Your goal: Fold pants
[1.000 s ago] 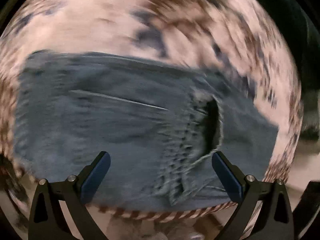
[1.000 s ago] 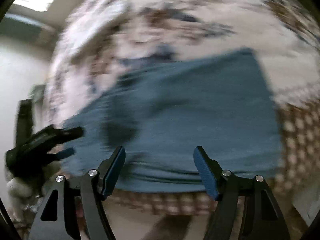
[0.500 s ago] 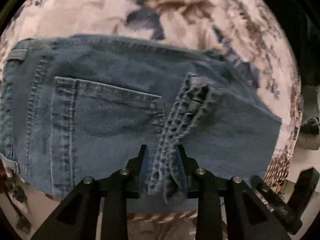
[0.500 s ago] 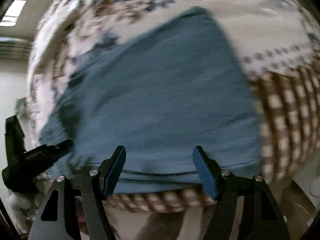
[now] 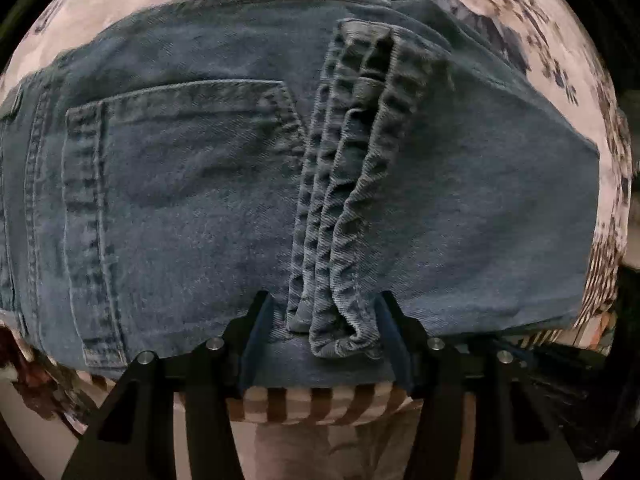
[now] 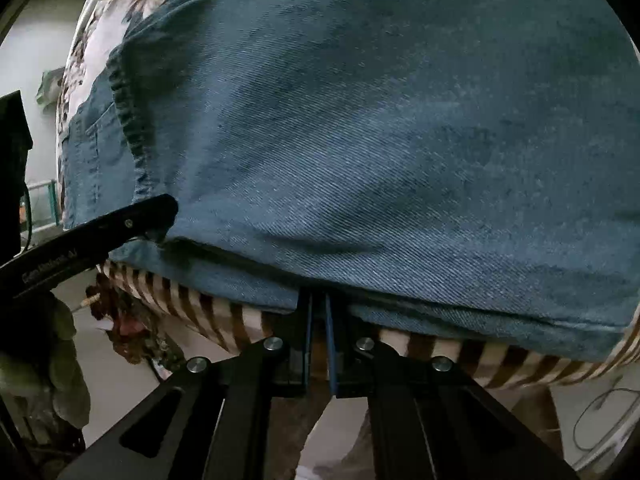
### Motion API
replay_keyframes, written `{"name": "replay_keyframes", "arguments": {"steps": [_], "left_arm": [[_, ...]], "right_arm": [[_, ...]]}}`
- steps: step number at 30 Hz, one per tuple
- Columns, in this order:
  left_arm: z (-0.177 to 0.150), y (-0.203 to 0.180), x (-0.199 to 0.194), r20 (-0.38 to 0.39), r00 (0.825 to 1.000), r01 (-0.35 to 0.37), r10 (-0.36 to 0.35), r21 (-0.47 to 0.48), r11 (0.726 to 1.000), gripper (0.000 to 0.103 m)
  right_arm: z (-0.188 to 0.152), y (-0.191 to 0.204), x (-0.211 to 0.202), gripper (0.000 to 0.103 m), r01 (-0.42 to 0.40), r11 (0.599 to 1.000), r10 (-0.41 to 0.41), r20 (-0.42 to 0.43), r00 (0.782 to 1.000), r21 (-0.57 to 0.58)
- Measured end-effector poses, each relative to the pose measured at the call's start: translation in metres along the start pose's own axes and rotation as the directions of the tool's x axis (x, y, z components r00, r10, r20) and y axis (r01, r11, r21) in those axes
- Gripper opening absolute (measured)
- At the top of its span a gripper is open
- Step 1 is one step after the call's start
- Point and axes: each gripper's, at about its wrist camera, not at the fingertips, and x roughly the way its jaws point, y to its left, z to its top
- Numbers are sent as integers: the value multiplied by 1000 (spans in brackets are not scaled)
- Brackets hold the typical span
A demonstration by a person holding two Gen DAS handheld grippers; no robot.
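On the floral bedspread [image 5: 532, 8], folded blue denim pants [image 5: 200, 184] lie flat. Left gripper [image 5: 326, 344] is partly closed, clamping the bunched leg hems [image 5: 344, 200] at the near edge. Right gripper [image 6: 318, 344] is nearly together, pinching the pants' near fold.

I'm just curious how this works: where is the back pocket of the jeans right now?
In the left wrist view the back pocket lies face up on the jeans, left of the bunched leg hems that the left gripper pinches at the near edge.
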Motion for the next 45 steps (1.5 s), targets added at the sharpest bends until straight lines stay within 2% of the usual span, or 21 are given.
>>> {"name": "replay_keyframes", "arguments": {"steps": [5, 6, 10, 17, 19, 21, 23, 25, 26, 27, 28, 30, 32, 34, 35, 36, 38, 39, 40, 43, 45], "left_arm": [[10, 13, -13, 44, 994, 102, -98, -97, 990, 52], [13, 13, -10, 54, 995, 94, -89, -100, 990, 51], [12, 14, -8, 98, 992, 83, -74, -90, 992, 17], [-28, 33, -43, 144, 984, 112, -102, -62, 992, 10], [-24, 41, -28, 123, 989, 92, -81, -85, 992, 17], [-3, 26, -14, 102, 991, 103, -90, -130, 986, 21], [0, 32, -19, 112, 986, 142, -125, -161, 977, 22], [-2, 36, -31, 153, 982, 132, -107, -170, 976, 42], [-6, 40, -39, 182, 978, 130, -98, -170, 977, 53], [-11, 42, -45, 205, 975, 118, -82, -171, 978, 82], [-15, 47, -51, 231, 972, 88, -44, -183, 979, 100], [-18, 66, -59, 261, 965, 51, 7, -217, 975, 101], [-26, 93, -65, 277, 961, 67, 18, -293, 954, 101], [-40, 114, -61, 316, 949, 121, 15, -404, 907, 101], [-53, 137, -64, 333, 943, 148, 29, -495, 856, 101], [-66, 156, -65, 348, 936, 176, 47, -581, 794, 100], [-96, 200, -61, 410, 912, 309, 26, -726, 614, 97], [-106, 219, -54, 425, 905, 351, 14, -764, 541, 90], [-112, 231, -47, 441, 897, 383, 3, -781, 494, 84], [-119, 255, -27, 493, 870, 460, -14, -802, 381, 74], [-120, 272, -17, 525, 851, 497, -12, -799, 340, 61]], "right_arm": [[0, -1, -17, 8, -30, 999, 29, 26, 999, 37], [-1, -2, -21, 11, -38, 998, 37, 33, 999, 48], [0, -7, -30, 12, -47, 994, 42, 54, 998, 94], [-3, -23, -61, 12, -46, 993, 37, 86, 996, 107], [-2, -26, -68, 13, -50, 993, 42, 82, 996, 103], [5, -28, -70, 28, -32, 995, 26, 65, 998, 95], [11, -27, -71, 40, -3, 996, -3, 59, 998, 92], [12, -26, -76, 62, 38, 996, -45, 71, 997, 86], [14, -22, -79, 83, 84, 994, -90, 83, 992, 76], [17, -17, -81, 91, 140, 988, -147, 96, 985, 69], [18, -13, -83, 93, 212, 975, -218, 116, 969, 62], [21, -5, -85, 93, 331, 942, -334, 148, 931, 47], [24, 1, -85, 93, 342, 938, -345, 146, 927, 51], [27, 9, -85, 93, 309, 948, -316, 136, 939, 73], [30, 18, -81, 93, 310, 948, -317, 136, 939, 73], [32, 26, -79, 93, 317, 946, -323, 137, 936, 66], [38, 41, -71, 93, 333, 942, -336, 130, 933, 45], [40, 45, -67, 93, 332, 943, -334, 121, 935, 33], [43, 50, -63, 93, 331, 943, -332, 113, 937, 21], [50, 66, -50, 93, 339, 941, -336, 95, 937, -16], [53, 70, -47, 93, 341, 939, -337, 89, 937, -36]]}}
